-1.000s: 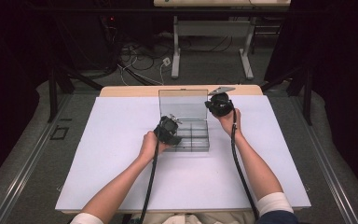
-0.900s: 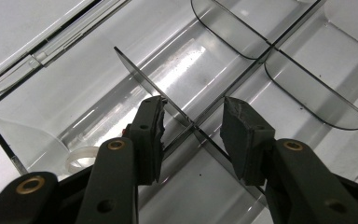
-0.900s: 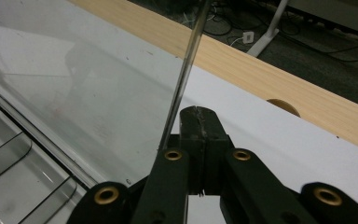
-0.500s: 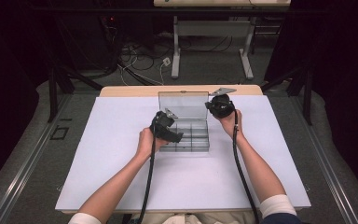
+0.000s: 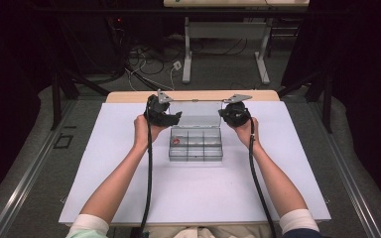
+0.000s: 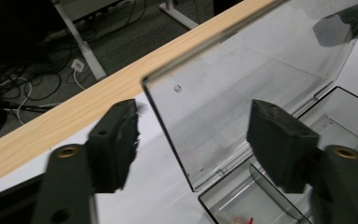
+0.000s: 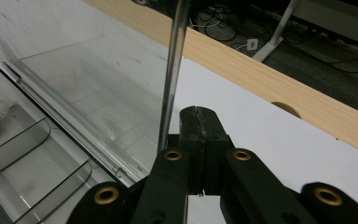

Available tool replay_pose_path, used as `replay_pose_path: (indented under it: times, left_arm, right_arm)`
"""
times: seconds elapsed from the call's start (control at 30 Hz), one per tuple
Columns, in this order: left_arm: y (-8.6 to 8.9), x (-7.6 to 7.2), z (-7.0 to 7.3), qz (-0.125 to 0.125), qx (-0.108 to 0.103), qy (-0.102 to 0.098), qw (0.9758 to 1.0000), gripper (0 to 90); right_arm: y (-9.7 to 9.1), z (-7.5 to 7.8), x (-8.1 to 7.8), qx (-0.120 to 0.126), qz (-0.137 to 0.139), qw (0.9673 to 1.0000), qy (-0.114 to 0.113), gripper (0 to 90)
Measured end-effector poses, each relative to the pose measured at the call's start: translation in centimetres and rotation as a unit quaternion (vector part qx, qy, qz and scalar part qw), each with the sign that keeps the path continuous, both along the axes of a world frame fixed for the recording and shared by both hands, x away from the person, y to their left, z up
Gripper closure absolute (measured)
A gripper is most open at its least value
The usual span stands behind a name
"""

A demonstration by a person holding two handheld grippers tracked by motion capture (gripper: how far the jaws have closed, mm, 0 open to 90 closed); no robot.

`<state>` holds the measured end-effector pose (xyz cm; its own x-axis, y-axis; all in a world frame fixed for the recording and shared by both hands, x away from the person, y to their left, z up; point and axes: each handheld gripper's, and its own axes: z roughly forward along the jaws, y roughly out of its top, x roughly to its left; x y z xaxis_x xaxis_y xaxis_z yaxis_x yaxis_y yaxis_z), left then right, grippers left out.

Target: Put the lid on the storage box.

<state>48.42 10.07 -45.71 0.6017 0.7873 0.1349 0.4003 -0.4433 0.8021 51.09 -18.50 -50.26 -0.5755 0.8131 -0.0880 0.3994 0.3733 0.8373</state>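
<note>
White sheeting covers the wood-edged table [image 5: 129, 198]. At its far middle sits a clear plastic compartment box [image 5: 196, 147], lid [image 5: 197, 113] raised upright, so opening looks done. The right gripper [image 7: 199, 122] has jaws pressed together just beside the lid's right edge, apparently steadying it. The left gripper [image 6: 193, 140], jaws apart and just closing, straddles the left edge without gripping. A small red-and-clear item [image 5: 176, 141] lies in a rear-left compartment; removal or filling remains.

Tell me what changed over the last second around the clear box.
The left gripper rose from the compartments to the open lid's left edge, its jaws just opening then partly closing, not gripping. The right gripper stayed shut beside the lid's right edge; the box stayed put.
</note>
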Motion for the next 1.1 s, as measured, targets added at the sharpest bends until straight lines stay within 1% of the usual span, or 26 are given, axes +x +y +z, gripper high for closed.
replay_pose_path:
  times: [0.03, 0.07, 0.1, 0.13, 0.17, 0.2, 0.27, 0.33, 0.37, 0.43, 0.53, 0.63, 0.67, 0.7, 0.8, 0.87, 0.9, 0.93, 1.07, 1.1]
  left_arm:
    - [0.1, 0.2, 0.0, -0.005, 0.006, -0.001, 1.0, 38.4]
    - [0.2, 0.3, 0.0, -0.016, 0.006, 0.004, 0.9998, 46.1]
    - [0.2, 0.4, -0.1, -0.021, 0.006, 0.005, 0.9997, 52.5]
    - [0.2, 0.4, -0.2, -0.024, 0.011, 0.005, 0.9997, 55.6]
    - [0.4, 0.4, -0.3, -0.024, 0.01, 0.01, 0.9996, 61.9]
    - [0.5, 0.5, -0.3, -0.023, 0.002, 0.011, 0.9997, 64.4]
    - [0.8, 0.5, -0.3, -0.027, 0.003, 0.012, 0.9996, 67.3]
    - [1.0, 0.5, -0.3, -0.03, 0.001, 0.013, 0.9995, 69.0]
    - [1.0, 0.4, -0.3, -0.031, 0.004, 0.015, 0.9994, 69.4]
    - [1.1, 0.3, -0.3, -0.034, 0.002, 0.013, 0.9993, 69.9]
    - [1.0, 0.2, -0.3, -0.033, 0.003, 0.011, 0.9994, 70.4]
    - [1.1, 0.0, -0.4, -0.036, 0.005, 0.01, 0.9993, 70.6]
    - [1.1, 0.0, -0.4, -0.035, 0.002, 0.011, 0.9993, 70.8]
    - [1.2, -0.1, -0.3, -0.037, 0.003, 0.01, 0.9993, 71.0]
    - [1.2, -0.2, -0.3, -0.041, 0.008, 0.009, 0.9991, 71.2]
    - [1.3, -0.2, -0.3, -0.045, 0.007, 0.011, 0.9989, 71.5]
    - [1.3, -0.2, -0.2, -0.049, 0.011, 0.012, 0.9987, 71.7]
    - [1.3, -0.3, -0.2, -0.05, 0.009, 0.013, 0.9986, 71.9]
    - [1.3, -0.6, -0.1, -0.055, 0.01, 0.012, 0.9984, 73.0]
    - [1.4, -0.8, -0.1, -0.059, 0.017, 0.008, 0.9981, 73.3]
  right_arm:
    - [0.0, 0.0, 0.0, 0.0, 0.002, 1.0, -0.001, 90.0]
    - [0.0, 0.0, 0.0, -0.001, 0.002, 1.0, -0.001, 90.0]
    - [0.0, 0.1, 0.0, -0.004, 0.002, 1.0, -0.001, 90.0]
    - [0.0, 0.1, 0.0, -0.005, 0.002, 1.0, -0.002, 90.0]
    - [0.0, 0.1, -0.1, -0.006, 0.002, 1.0, -0.001, 90.0]
    - [0.0, 0.1, -0.1, -0.008, 0.004, 1.0, -0.001, 90.0]
    - [0.0, 0.2, -0.2, -0.019, 0.005, 0.9998, -0.001, 89.9]
    - [-0.2, 0.5, -0.3, -0.021, 0.006, 0.9998, -0.002, 88.0]
    - [-0.3, 0.7, -0.5, -0.02, 0.006, 0.9998, -0.001, 87.4]
    - [-0.7, 1.2, -0.8, -0.019, 0.006, 0.9998, -0.004, 85.5]
    - [-1.4, 2.1, -1.6, -0.019, 0.008, 0.9998, 0.001, 79.8]
    - [-2.0, 2.8, -2.4, -0.013, 0.024, 0.9996, 0.005, 72.3]
    - [-2.1, 3.0, -2.6, -0.013, 0.028, 0.9995, 0.008, 69.8]
    - [-2.0, 3.3, -2.9, -0.014, 0.034, 0.9992, 0.014, 67.2]
    - [-1.6, 3.9, -3.2, -0.021, 0.045, 0.9987, 0.011, 62.4]
    - [-1.2, 4.2, -3.0, -0.023, 0.047, 0.9986, 0.006, 61.1]
    - [-1.1, 4.4, -2.8, -0.023, 0.047, 0.9986, 0.008, 61.0]
    - [-0.9, 4.5, -2.6, -0.023, 0.046, 0.9986, 0.009, 61.1]
    - [-0.6, 4.6, -2.5, -0.01, 0.051, 0.9985, 0.016, 65.1]
    - [-0.6, 4.6, -2.6, -0.015, 0.054, 0.9983, 0.014, 66.1]
